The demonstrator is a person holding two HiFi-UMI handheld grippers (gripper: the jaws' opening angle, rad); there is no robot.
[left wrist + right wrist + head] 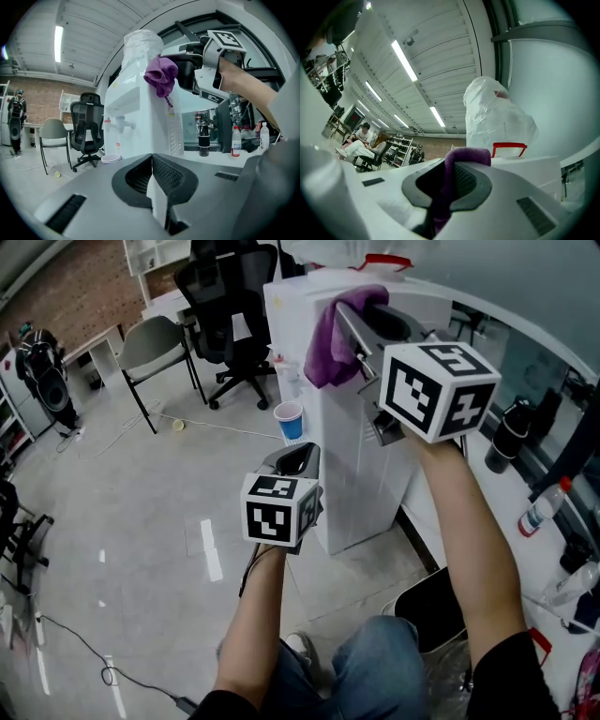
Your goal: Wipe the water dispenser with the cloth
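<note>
The white water dispenser (352,451) stands in front of me, its top wrapped in clear plastic (497,117). My right gripper (361,320) is shut on a purple cloth (336,334) and holds it against the dispenser's upper side near the top. In the left gripper view the same cloth (161,75) hangs bunched at the dispenser's (136,122) top corner. My left gripper (296,461) hovers lower, in front of the dispenser, jaws shut on nothing. The cloth (459,178) fills the right jaws.
A blue paper cup (290,421) sits at the dispenser's taps. A black office chair (230,306) and a grey chair (155,348) stand behind on the floor. Bottles (544,507) and a dark flask (511,432) line the counter at right. A black bin (431,610) sits by my knee.
</note>
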